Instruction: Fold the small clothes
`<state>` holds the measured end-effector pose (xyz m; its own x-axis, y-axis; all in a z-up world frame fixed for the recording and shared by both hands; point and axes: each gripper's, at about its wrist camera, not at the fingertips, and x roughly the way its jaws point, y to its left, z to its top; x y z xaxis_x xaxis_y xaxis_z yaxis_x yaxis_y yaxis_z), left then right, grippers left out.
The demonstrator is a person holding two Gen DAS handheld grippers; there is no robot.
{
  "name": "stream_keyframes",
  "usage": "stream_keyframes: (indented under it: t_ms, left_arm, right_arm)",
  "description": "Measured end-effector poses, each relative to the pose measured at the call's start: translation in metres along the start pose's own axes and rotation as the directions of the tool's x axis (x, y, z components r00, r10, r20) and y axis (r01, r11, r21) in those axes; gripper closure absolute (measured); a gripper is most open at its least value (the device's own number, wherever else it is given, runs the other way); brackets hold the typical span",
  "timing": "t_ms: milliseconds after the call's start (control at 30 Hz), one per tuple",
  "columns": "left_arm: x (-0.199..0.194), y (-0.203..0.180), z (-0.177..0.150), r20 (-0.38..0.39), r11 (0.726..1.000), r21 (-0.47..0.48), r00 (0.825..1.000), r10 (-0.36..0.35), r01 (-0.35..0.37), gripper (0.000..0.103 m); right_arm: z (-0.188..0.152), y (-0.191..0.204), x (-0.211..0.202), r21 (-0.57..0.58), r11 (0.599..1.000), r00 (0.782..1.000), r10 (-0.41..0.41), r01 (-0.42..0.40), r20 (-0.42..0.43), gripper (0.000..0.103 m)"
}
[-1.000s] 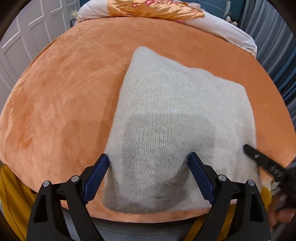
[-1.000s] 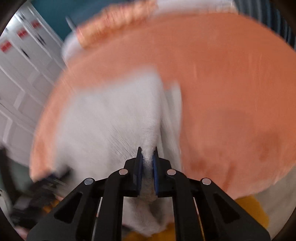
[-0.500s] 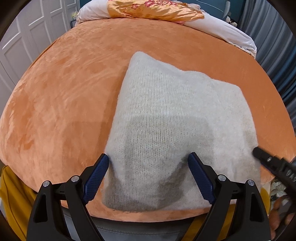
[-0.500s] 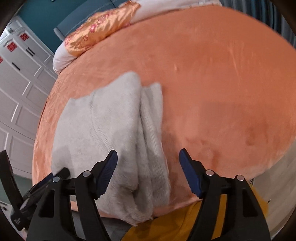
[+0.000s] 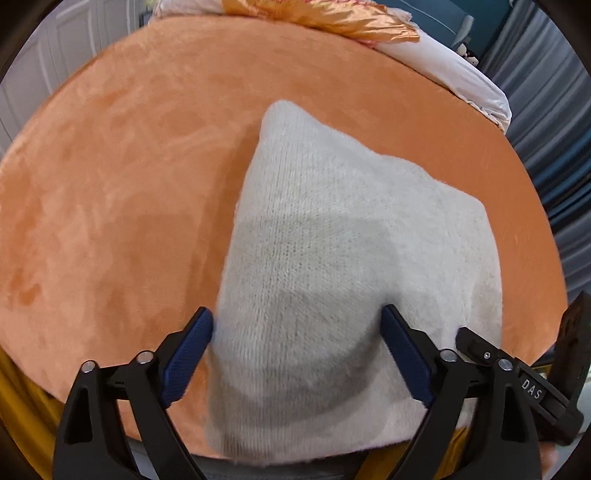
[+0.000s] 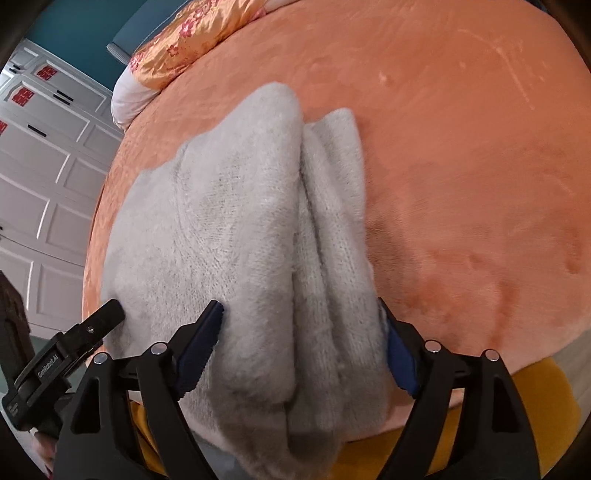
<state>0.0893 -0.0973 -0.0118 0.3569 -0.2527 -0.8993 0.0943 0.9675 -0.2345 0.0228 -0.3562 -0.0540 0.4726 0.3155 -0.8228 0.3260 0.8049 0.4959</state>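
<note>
A folded white knitted garment [image 5: 351, 258] lies on the orange blanket [image 5: 129, 184] near the bed's front edge. My left gripper [image 5: 297, 350] is open, its blue pads on either side of the garment's near left part, holding nothing. In the right wrist view the garment [image 6: 240, 229] shows stacked folded layers along its right side. My right gripper [image 6: 301, 350] is open over the garment's near right edge, its right pad touching the fabric. Each gripper shows at the edge of the other's view.
An orange satin pillow [image 5: 325, 14] and a white pillow [image 5: 454, 70] lie at the far end of the bed. White cupboard doors [image 6: 40, 177] stand to the left, grey-blue curtains [image 5: 554, 129] to the right. Yellow fabric [image 6: 498, 424] hangs below the bed's front edge.
My right gripper let go of the garment's right edge, opened wide and moved closer over its folded side. My left gripper stayed open and shifted slightly forward.
</note>
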Motion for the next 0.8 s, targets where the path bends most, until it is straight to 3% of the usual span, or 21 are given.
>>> stream_keyframes:
  t_ms: [167, 300, 367, 400, 467, 600, 800]
  left_arm:
    - [0.021, 0.010, 0.004, -0.028, 0.996, -0.045, 0.997, -0.077, 0.075, 0.005]
    - [0.026, 0.008, 0.006, -0.031, 0.993, -0.060, 0.994, -0.103, 0.101, 0.005]
    - [0.025, 0.004, 0.007, -0.044, 0.994, -0.038, 0.994, -0.105, 0.103, 0.006]
    - [0.022, 0.003, 0.008, -0.052, 0.994, -0.017, 0.992, -0.112, 0.111, 0.009]
    - [0.016, 0.001, 0.010, -0.061, 0.991, 0.005, 0.989, -0.132, 0.132, 0.020]
    - [-0.002, -0.001, 0.012, -0.060, 0.985, 0.067, 0.986, -0.158, 0.162, 0.043]
    - [-0.038, 0.002, 0.008, -0.022, 0.970, 0.094, 0.974, -0.223, 0.224, 0.052]
  right_arm:
    - [0.005, -0.003, 0.007, 0.006, 1.000, 1.000, 0.010, -0.010, -0.002, 0.015]
    - [0.006, 0.004, 0.009, -0.020, 1.000, 1.000, -0.004, 0.005, 0.000, 0.017]
    - [0.007, 0.007, 0.008, -0.021, 1.000, 1.000, 0.020, -0.020, -0.003, 0.035]
    - [0.006, 0.008, 0.005, -0.014, 1.000, 1.000, 0.017, -0.017, 0.001, 0.039]
    - [0.004, 0.014, -0.005, -0.035, 0.999, 1.000, 0.013, -0.012, 0.017, 0.060]
    - [0.001, 0.032, -0.035, -0.076, 0.996, 0.996, 0.049, -0.043, 0.076, 0.069]
    - [-0.011, 0.074, -0.083, -0.151, 0.987, 0.984, 0.078, -0.054, 0.162, 0.070]
